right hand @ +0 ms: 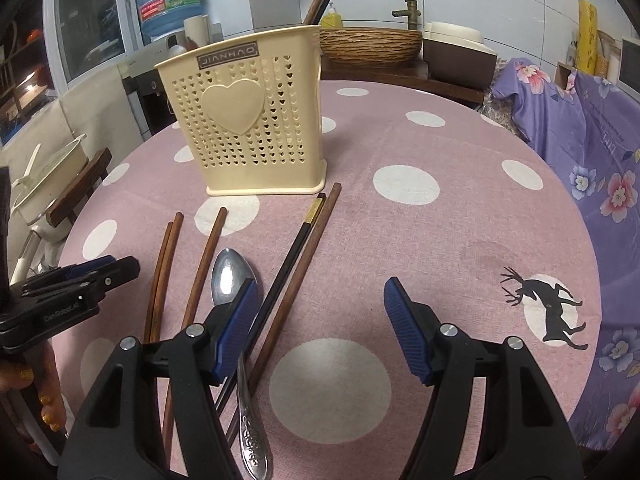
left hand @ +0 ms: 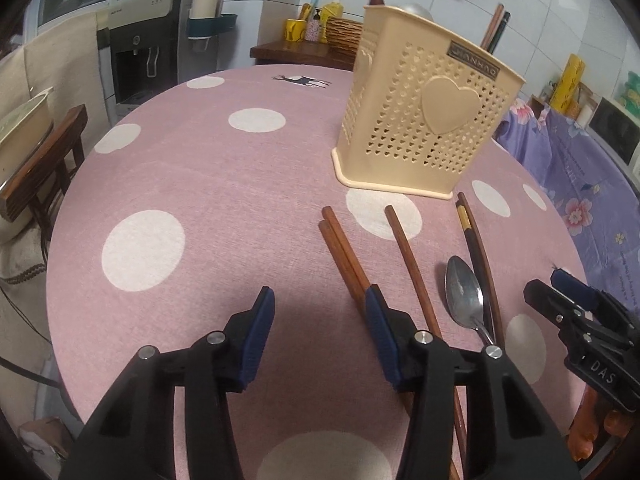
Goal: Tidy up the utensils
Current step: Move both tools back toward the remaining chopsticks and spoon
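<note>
A cream perforated utensil holder (left hand: 424,120) with a heart stands upright on the pink dotted table; it also shows in the right wrist view (right hand: 248,120), with two chopsticks sticking out of it. In front of it lie several brown chopsticks (left hand: 344,256) (right hand: 164,272), a black chopstick (left hand: 474,244) (right hand: 296,244) and a metal spoon (left hand: 466,296) (right hand: 230,276). My left gripper (left hand: 320,308) is open and empty, hovering just left of the chopsticks. My right gripper (right hand: 320,300) is open and empty, its left finger over the spoon; it also shows in the left wrist view (left hand: 560,292).
The round table (right hand: 440,240) has a pink cloth with white dots and a deer print (right hand: 548,308). A wooden chair with a pot (right hand: 60,184) stands at the left. A purple flowered cloth (right hand: 600,152) covers furniture at the right. A woven basket (right hand: 370,44) sits behind.
</note>
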### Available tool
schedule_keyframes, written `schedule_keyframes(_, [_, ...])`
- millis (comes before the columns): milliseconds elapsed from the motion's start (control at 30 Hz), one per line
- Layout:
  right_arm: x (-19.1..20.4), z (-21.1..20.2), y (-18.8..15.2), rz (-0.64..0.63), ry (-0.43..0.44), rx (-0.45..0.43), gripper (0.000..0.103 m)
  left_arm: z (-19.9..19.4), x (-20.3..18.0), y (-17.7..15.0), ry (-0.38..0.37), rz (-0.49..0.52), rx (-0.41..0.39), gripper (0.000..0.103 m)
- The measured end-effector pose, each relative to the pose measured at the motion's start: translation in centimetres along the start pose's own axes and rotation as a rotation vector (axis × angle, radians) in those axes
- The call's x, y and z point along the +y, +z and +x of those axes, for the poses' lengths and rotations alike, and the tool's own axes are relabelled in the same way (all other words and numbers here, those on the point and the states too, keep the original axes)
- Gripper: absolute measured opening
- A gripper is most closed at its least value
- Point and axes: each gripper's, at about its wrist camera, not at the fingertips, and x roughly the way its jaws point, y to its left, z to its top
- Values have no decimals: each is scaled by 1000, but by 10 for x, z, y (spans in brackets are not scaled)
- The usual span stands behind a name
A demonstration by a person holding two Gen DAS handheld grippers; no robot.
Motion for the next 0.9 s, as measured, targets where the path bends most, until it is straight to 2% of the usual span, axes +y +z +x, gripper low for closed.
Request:
schedule_keyframes(433, [-1, 2, -2, 23, 4, 19, 66, 11, -19, 0, 115, 101, 1, 48])
schedule_keyframes(600, [1, 0, -1, 11, -1, 15, 66, 7, -4, -3, 150, 87, 18, 48])
schedule_keyframes(733, [2, -1, 1, -6, 4, 6, 66, -8, 12, 2, 101, -3, -24, 47])
schedule_keyframes(900, [6, -2, 2, 2, 11, 5, 66, 0, -16, 10, 68, 67, -27, 48])
